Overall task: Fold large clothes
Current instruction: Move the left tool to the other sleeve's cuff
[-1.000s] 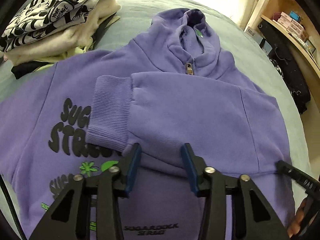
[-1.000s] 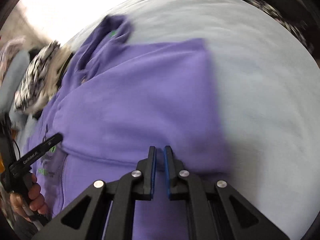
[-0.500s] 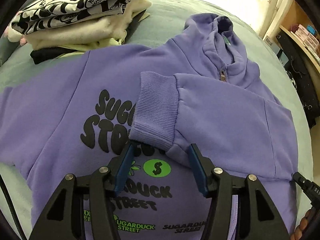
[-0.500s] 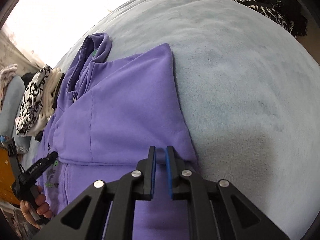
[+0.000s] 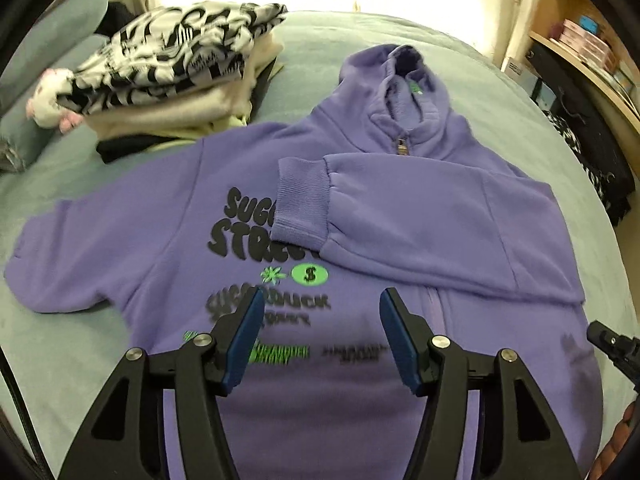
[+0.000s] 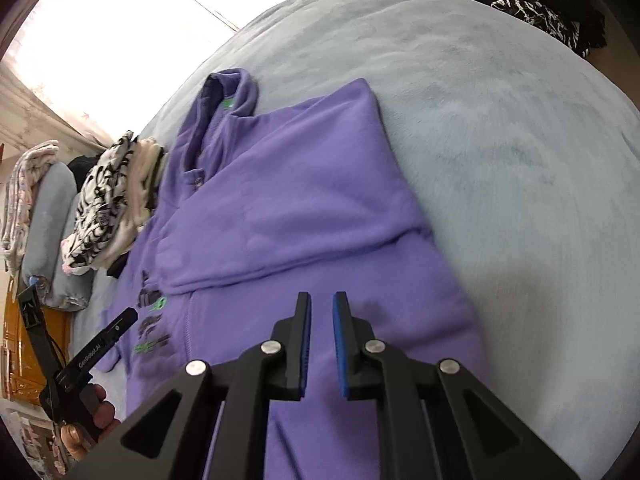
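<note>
Purple hoodie [image 6: 304,208] leaves blanket [image 6: 500,128] clear beside it.

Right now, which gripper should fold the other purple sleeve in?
Probably the left. The unfolded sleeve lies spread out on the left side of the hoodie. The left gripper hangs open and empty nearest it. The right gripper is over the already folded side.

A bedroom: bed [image 6: 500,128], pillow [image 6: 48,216], folded clothes pile [image 5: 172,68]
</note>
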Available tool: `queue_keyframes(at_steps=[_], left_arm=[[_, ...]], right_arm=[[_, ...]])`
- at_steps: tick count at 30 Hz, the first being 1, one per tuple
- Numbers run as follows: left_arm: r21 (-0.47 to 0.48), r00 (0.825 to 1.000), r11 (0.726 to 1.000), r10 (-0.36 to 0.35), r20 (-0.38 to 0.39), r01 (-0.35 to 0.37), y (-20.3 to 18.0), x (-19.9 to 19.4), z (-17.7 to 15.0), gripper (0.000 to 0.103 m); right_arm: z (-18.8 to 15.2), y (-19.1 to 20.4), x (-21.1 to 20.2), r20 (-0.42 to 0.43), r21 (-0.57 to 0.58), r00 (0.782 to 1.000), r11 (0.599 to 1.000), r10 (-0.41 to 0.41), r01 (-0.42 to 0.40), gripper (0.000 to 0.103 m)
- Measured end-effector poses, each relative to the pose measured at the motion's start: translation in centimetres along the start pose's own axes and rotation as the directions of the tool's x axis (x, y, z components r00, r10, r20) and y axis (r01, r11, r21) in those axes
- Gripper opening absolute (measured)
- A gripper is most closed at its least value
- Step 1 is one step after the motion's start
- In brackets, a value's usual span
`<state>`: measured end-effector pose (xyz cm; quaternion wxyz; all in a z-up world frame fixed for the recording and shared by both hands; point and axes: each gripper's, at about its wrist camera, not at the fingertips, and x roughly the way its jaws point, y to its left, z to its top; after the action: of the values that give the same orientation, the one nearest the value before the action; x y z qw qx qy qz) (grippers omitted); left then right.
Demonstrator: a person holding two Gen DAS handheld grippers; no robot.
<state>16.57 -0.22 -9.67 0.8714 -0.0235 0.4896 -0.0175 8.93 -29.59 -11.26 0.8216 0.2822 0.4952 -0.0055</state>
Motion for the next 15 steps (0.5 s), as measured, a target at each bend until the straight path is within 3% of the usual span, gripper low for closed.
queue_keyframes(at_steps=[8, 15], left_arm=[[0.058, 1.000, 0.998, 0.002, 0.013, -0.003, -0.1, -5.4, -3.3, 0.061], [0.042, 1.000, 0.999, 0.000, 0.009, 0.000, 2.9, -8.2, -6.2, 0.062]], right_arm=[[-3.6, 3.2, -2.6, -0.003, -0.055, 1.000, 0.998, 0.026, -0.026, 0.011], [-7.0, 7.2, -3.8, -0.013, -0.152, 1.000, 0.988, 0.009, -0.011, 0.011]])
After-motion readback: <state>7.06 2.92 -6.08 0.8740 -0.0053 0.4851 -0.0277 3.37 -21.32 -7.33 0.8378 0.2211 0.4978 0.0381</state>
